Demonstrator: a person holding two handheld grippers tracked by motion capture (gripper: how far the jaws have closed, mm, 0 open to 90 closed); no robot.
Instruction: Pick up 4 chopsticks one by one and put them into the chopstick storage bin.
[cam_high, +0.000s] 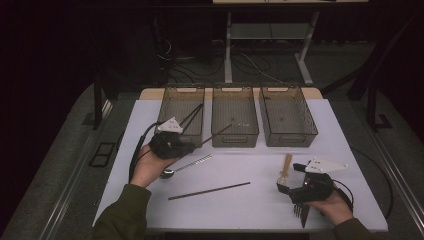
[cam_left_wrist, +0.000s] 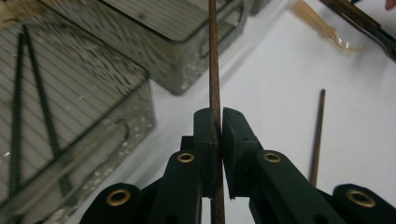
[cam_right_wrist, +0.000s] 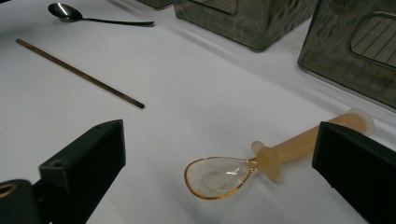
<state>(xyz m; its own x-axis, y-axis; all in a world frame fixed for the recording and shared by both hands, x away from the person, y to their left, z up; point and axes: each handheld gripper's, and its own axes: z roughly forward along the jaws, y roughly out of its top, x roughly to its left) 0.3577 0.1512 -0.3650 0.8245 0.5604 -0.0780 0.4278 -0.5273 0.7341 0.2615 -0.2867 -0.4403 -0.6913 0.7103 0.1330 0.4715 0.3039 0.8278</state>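
The left tongs (cam_left_wrist: 219, 135) clamp a brown chopstick (cam_left_wrist: 214, 70) at centre frame; its long axis runs straight up to the top edge, over the bins (cam_left_wrist: 93, 107), lower end hidden behind the jaws. The right tongs (cam_right_wrist: 219, 168) stand wide around an amber spoon (cam_right_wrist: 219, 176) on the bench (cam_right_wrist: 196, 93). No writing is legible.

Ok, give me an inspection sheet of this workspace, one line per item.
Surface: white table top, under three grey bins.
Job's things: brown chopstick clamped in left gripper; second chopstick on the table.
Clutter: metal spoon, amber plastic spoon, fork by the right hand.
Grippers: left shut on chopstick; right gripper open around amber spoon.
Cables: black lead from left gripper.
Surroundings: dark floor, desk legs.
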